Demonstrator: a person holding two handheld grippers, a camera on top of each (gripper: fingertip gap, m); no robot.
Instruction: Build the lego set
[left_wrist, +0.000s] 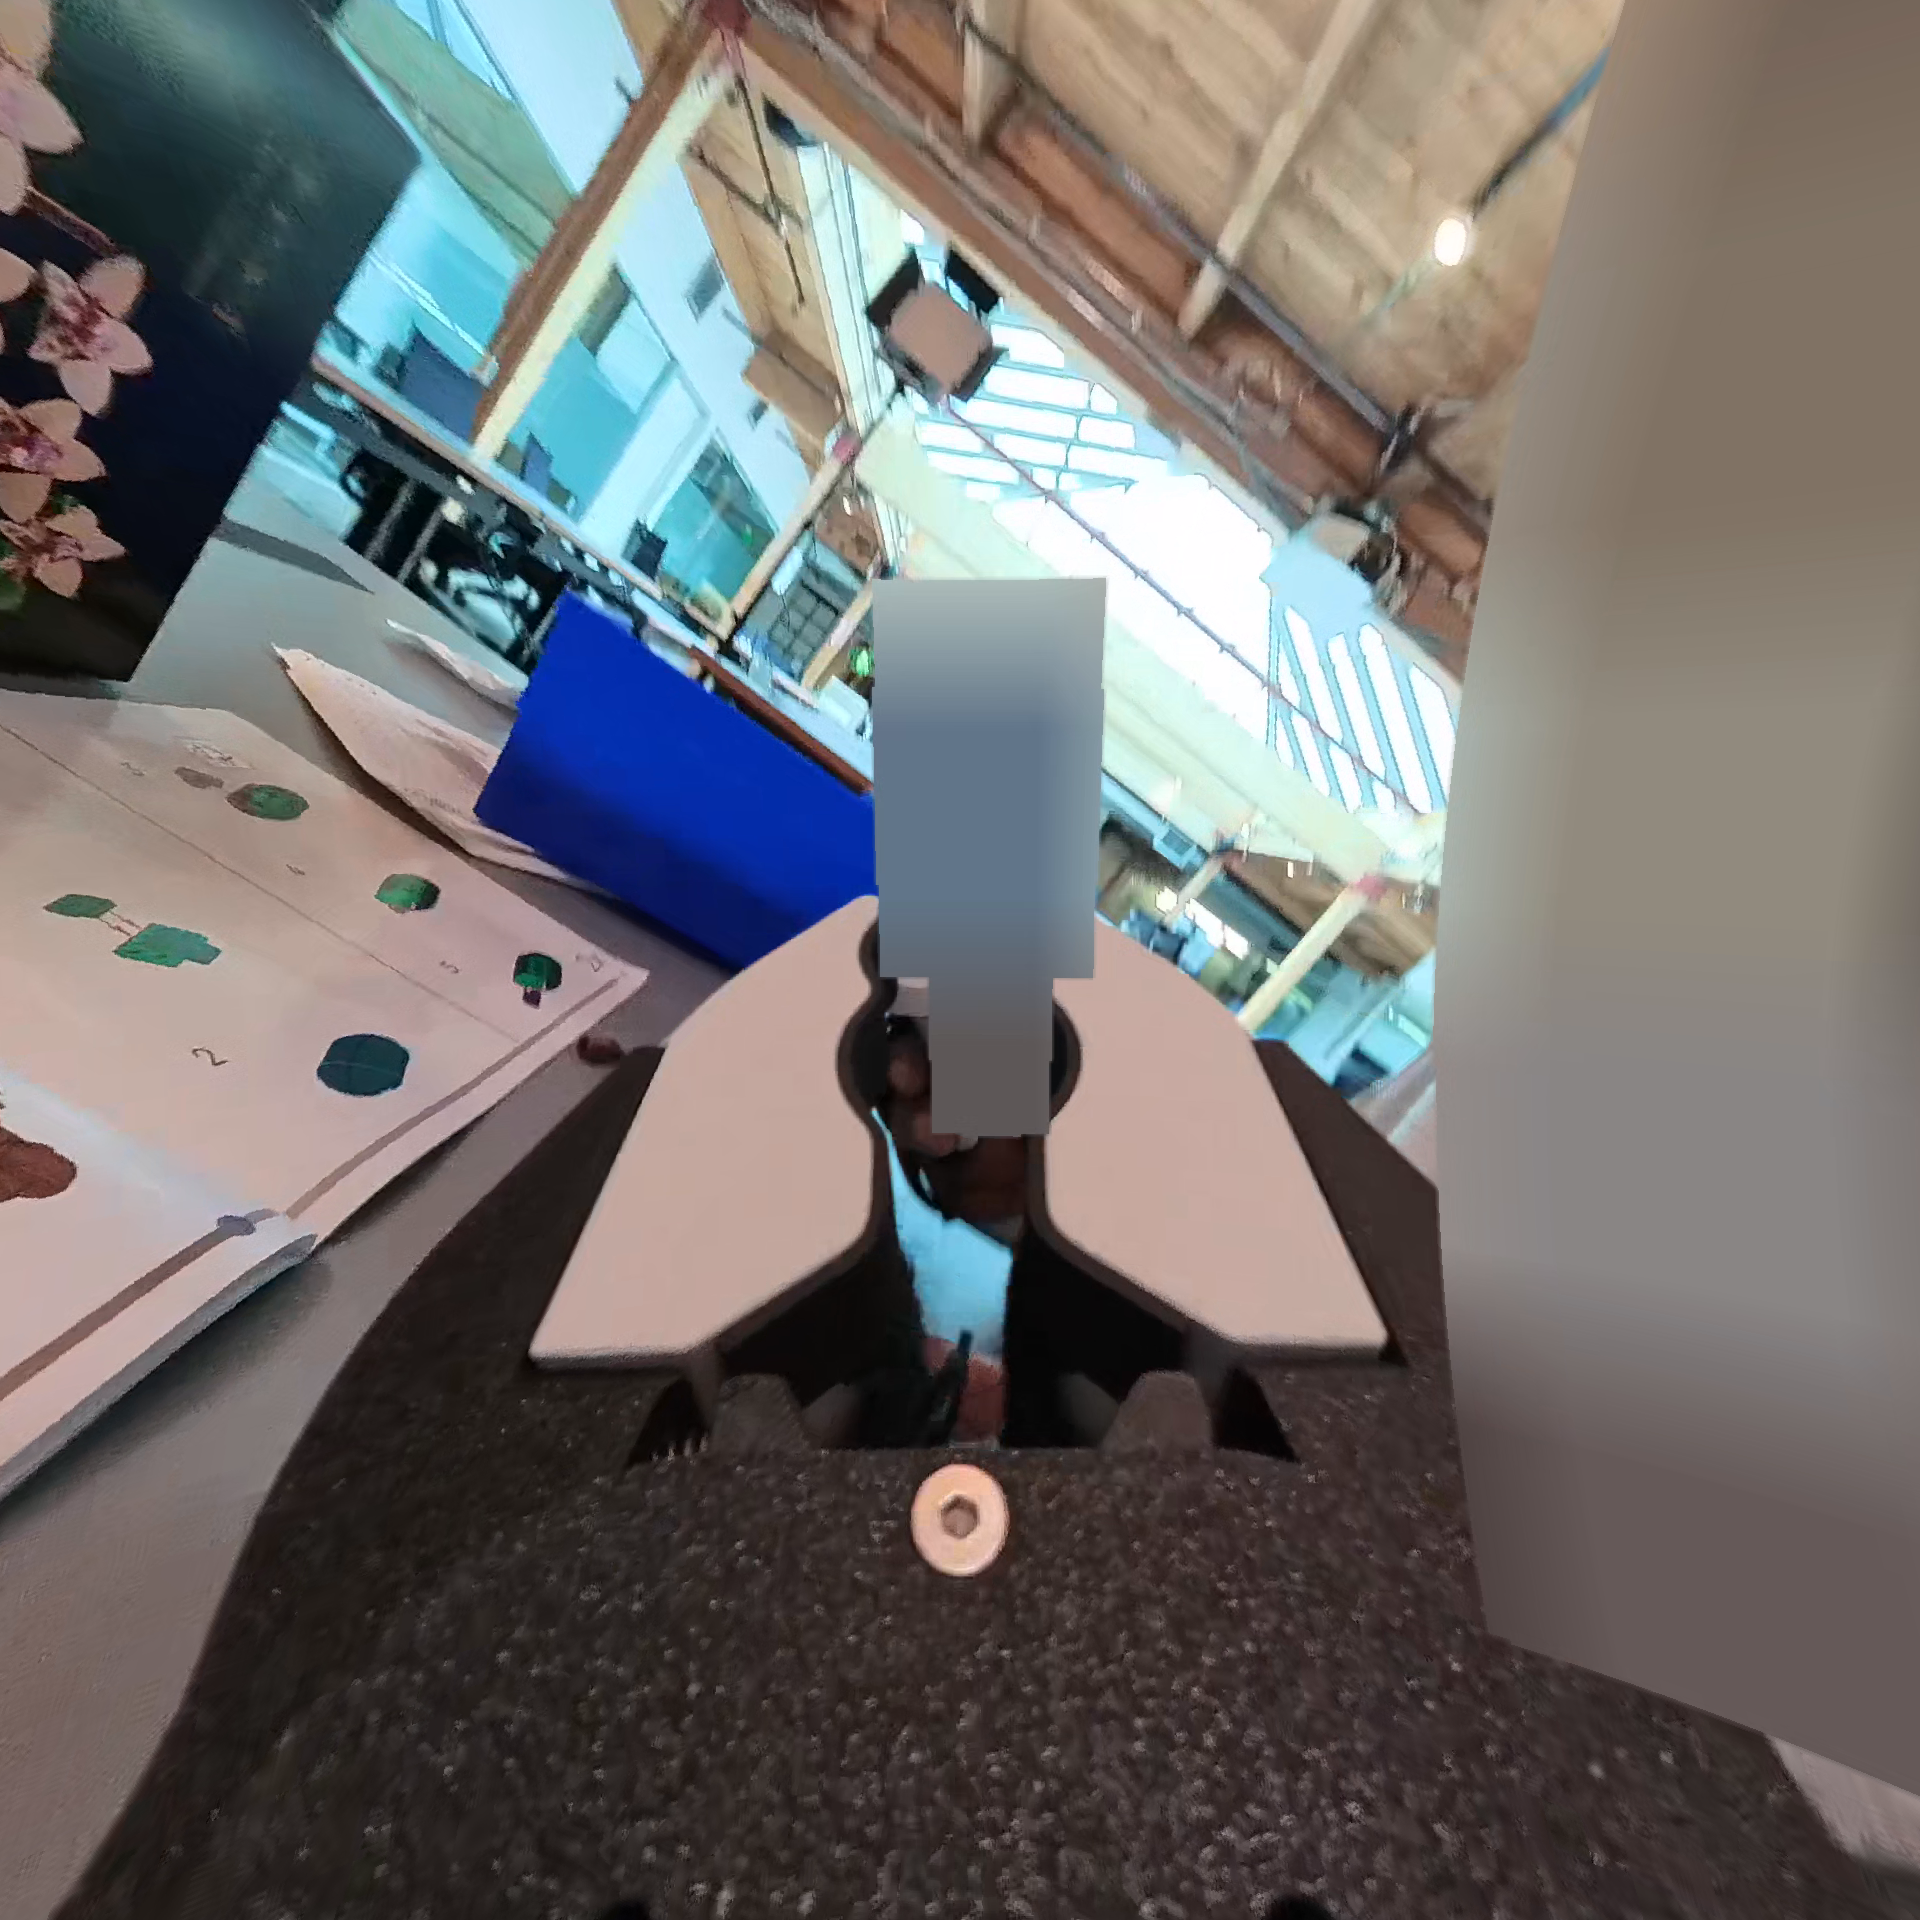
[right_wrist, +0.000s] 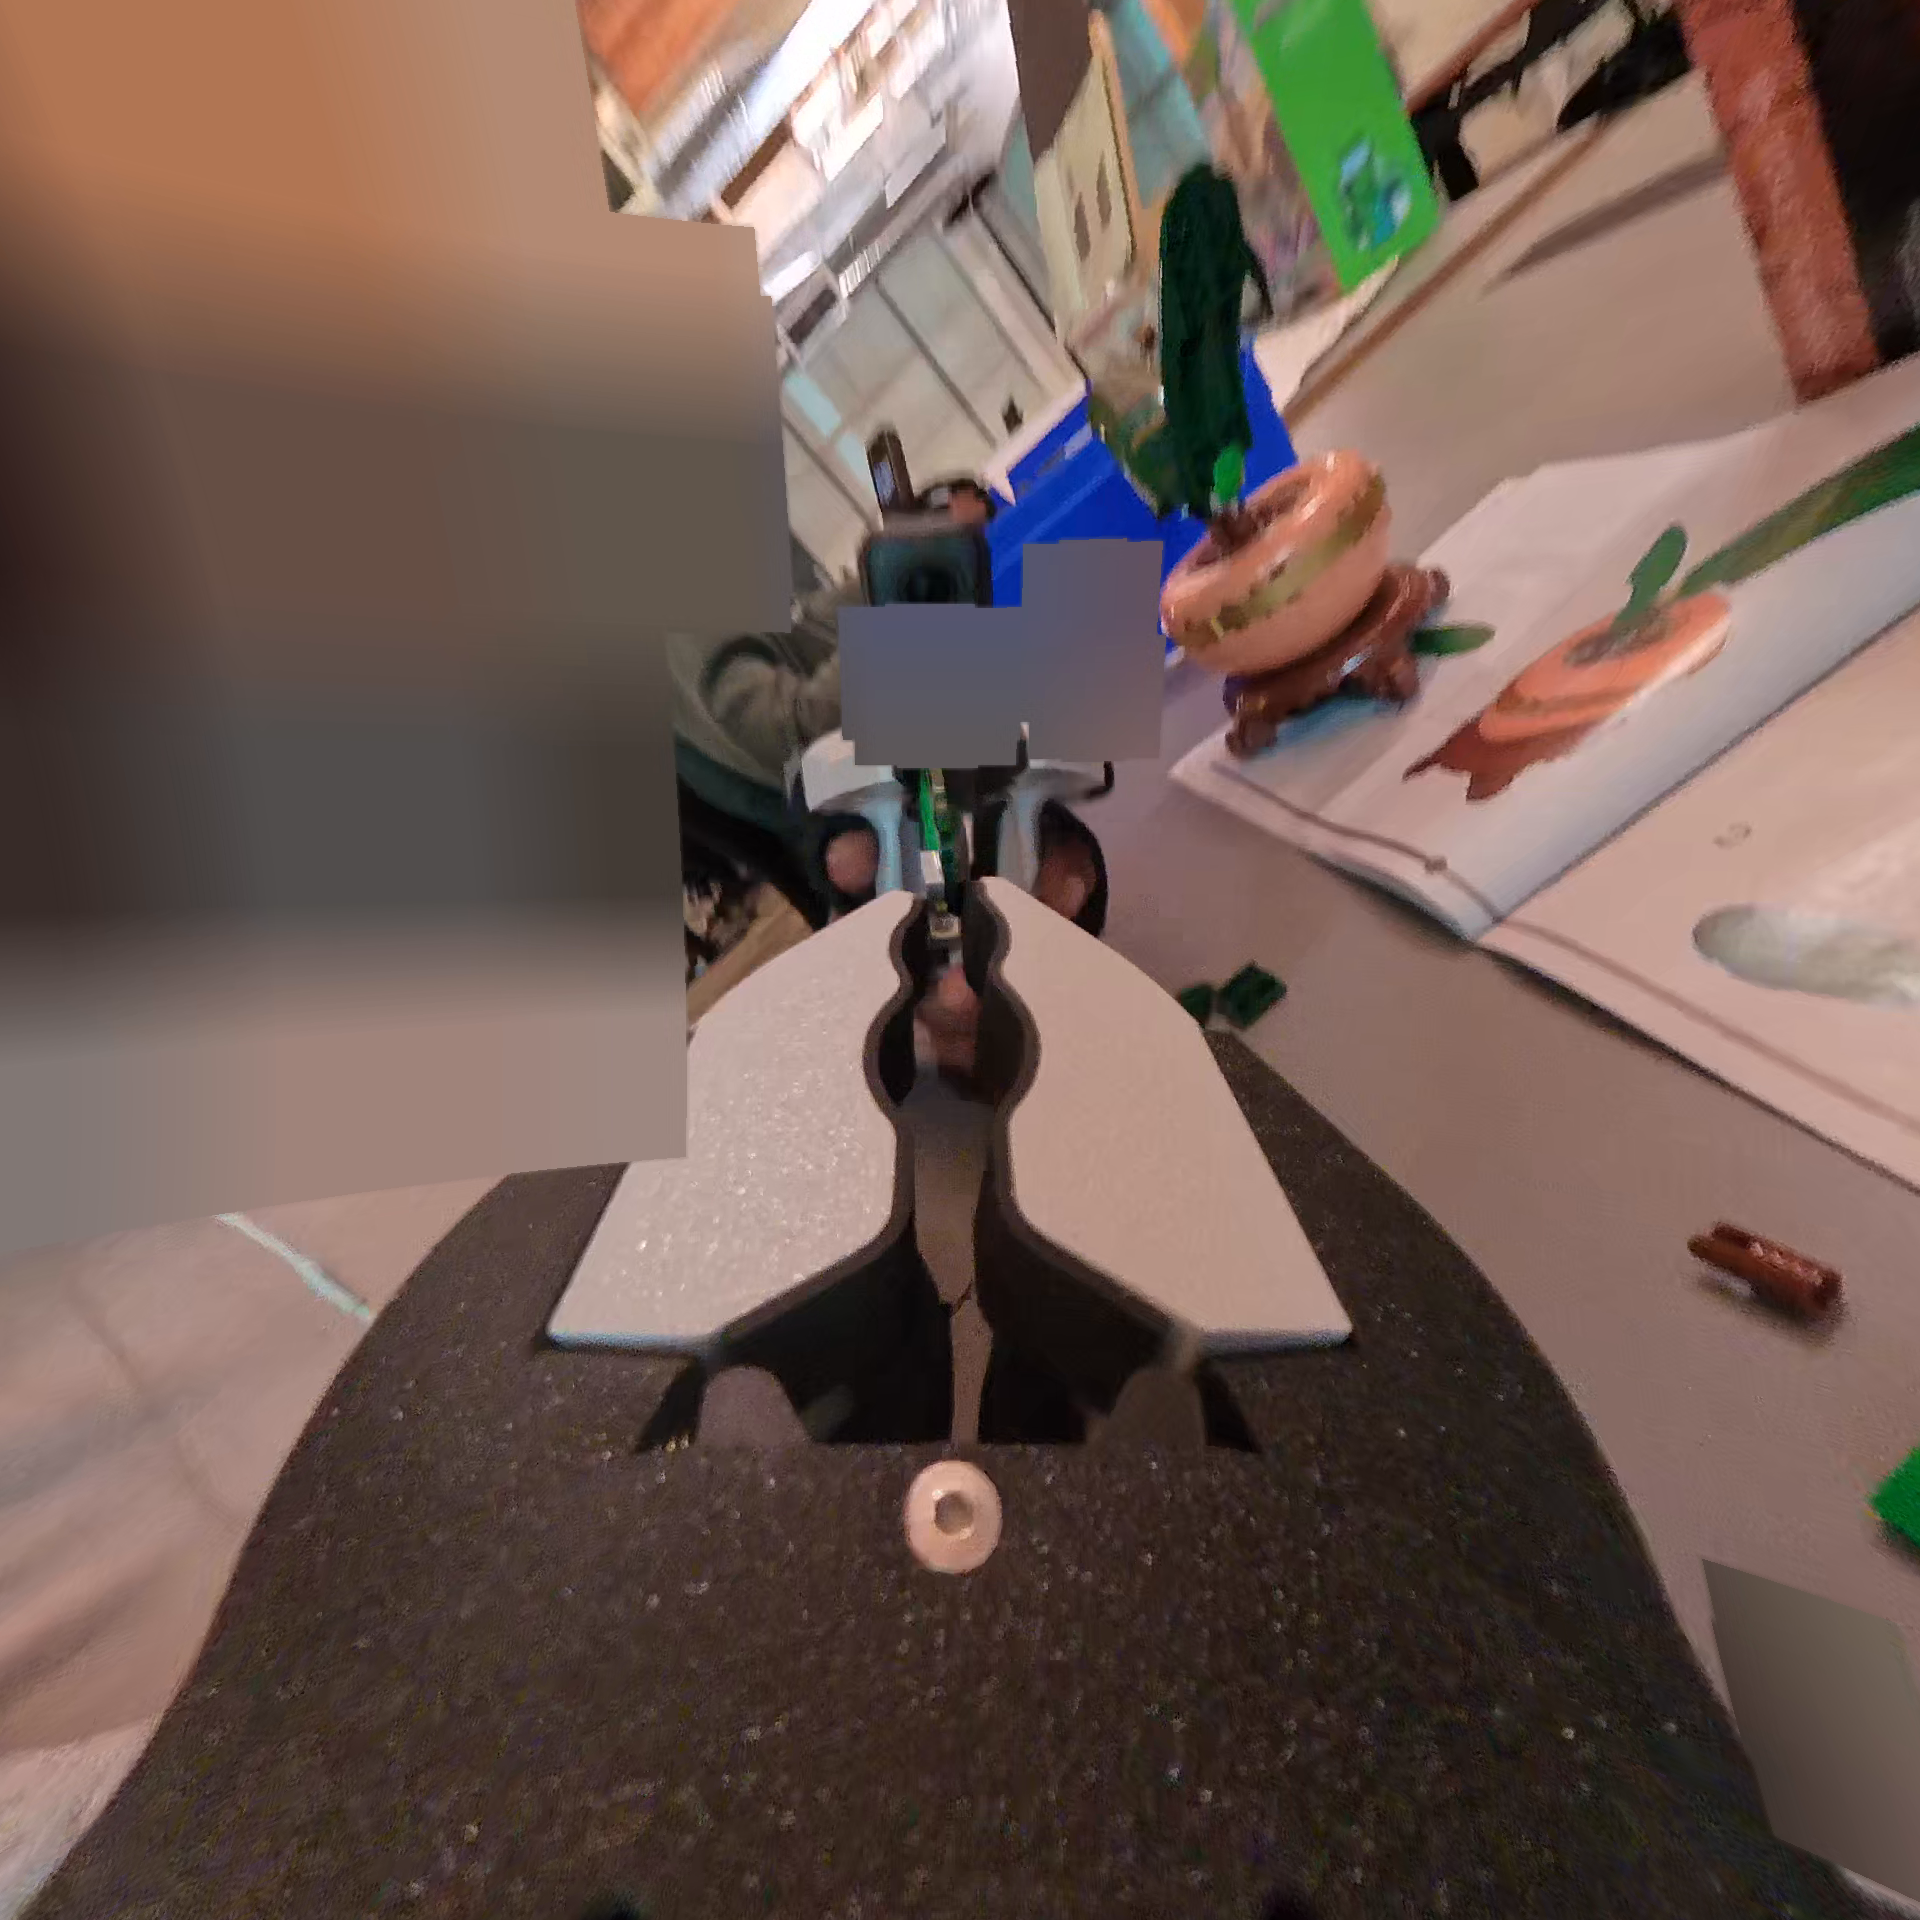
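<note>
A small green lego piece (right_wrist: 940, 821) sits between the two claws in the right wrist view, at about 12 o'clock from the right claw (right_wrist: 948, 914), whose tips are drawn narrow around something thin and dark; whether that is the green piece itself or a stem joined to it is hard to tell. The left claw (right_wrist: 940, 821) faces it from farther off and appears to pinch the same green piece from the other side. In its own view the left claw (left_wrist: 971, 971) has its tips covered by a blur patch, so its width there cannot be read. A clean join, I judge, calls for both claws to stay in line along one axis and press straight together, without twisting, so the small part does not pop loose. Outward at 1 o'clock stands the partly built lego plant (right_wrist: 1283, 582), a tan pot on a brown stand with a dark green leaf upright, resting on the open instruction booklet (right_wrist: 1558, 831). Loose dark green pieces (right_wrist: 1236, 997) lie on the surface (right_wrist: 1351, 1143) at 2 o'clock, a brown pin (right_wrist: 1766, 1273) at 3 o'clock. In the left wrist view a blue box (left_wrist: 675, 790) sits at 10 o'clock beyond the booklet's pages (left_wrist: 260, 987). Large blurred patches hide much of both views
</note>
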